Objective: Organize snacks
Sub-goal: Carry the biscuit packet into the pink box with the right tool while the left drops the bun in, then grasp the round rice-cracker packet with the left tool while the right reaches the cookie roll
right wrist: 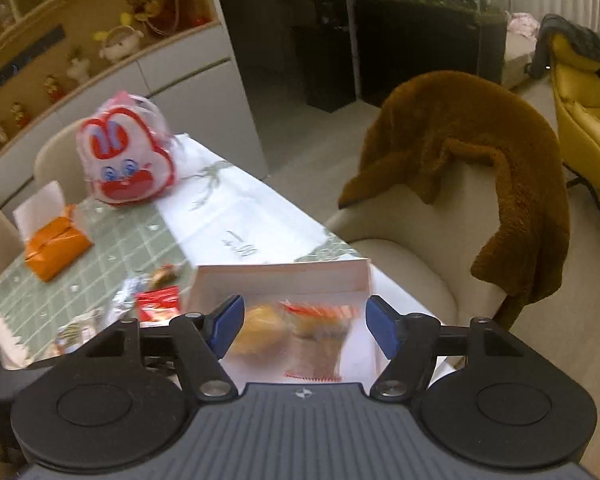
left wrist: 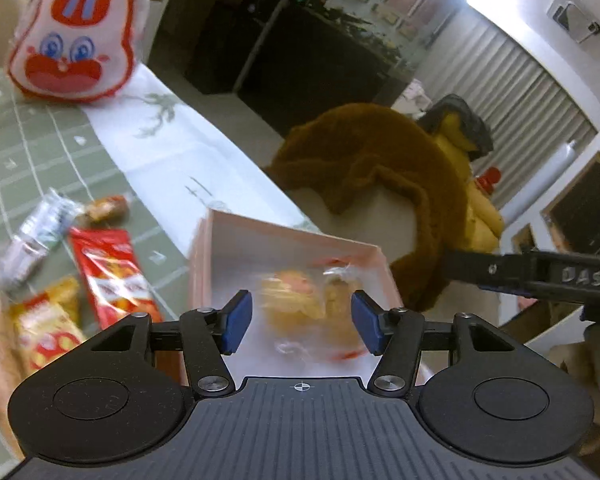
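Note:
A pale pink box (left wrist: 288,236) (right wrist: 284,276) stands on the table near its right edge. Inside lie a wrapped yellow bun (left wrist: 292,300) (right wrist: 260,330) and a clear packet with a red edge (left wrist: 340,292) (right wrist: 320,336). My left gripper (left wrist: 302,322) is open and empty, above the box. My right gripper (right wrist: 304,328) is open and empty, also over the box. Loose snacks lie left of the box: a red packet (left wrist: 112,276) (right wrist: 158,304), a yellow-red packet (left wrist: 48,328), a silver wrapper (left wrist: 36,232) and a small brown bun (left wrist: 106,208).
A rabbit-face bag (left wrist: 76,36) (right wrist: 126,160) stands at the far end of the green checked tablecloth (left wrist: 32,152). An orange pack (right wrist: 56,244) lies at the left. A chair with a brown fleece (left wrist: 380,168) (right wrist: 480,152) stands right of the table. The other gripper's black body (left wrist: 540,276) is at right.

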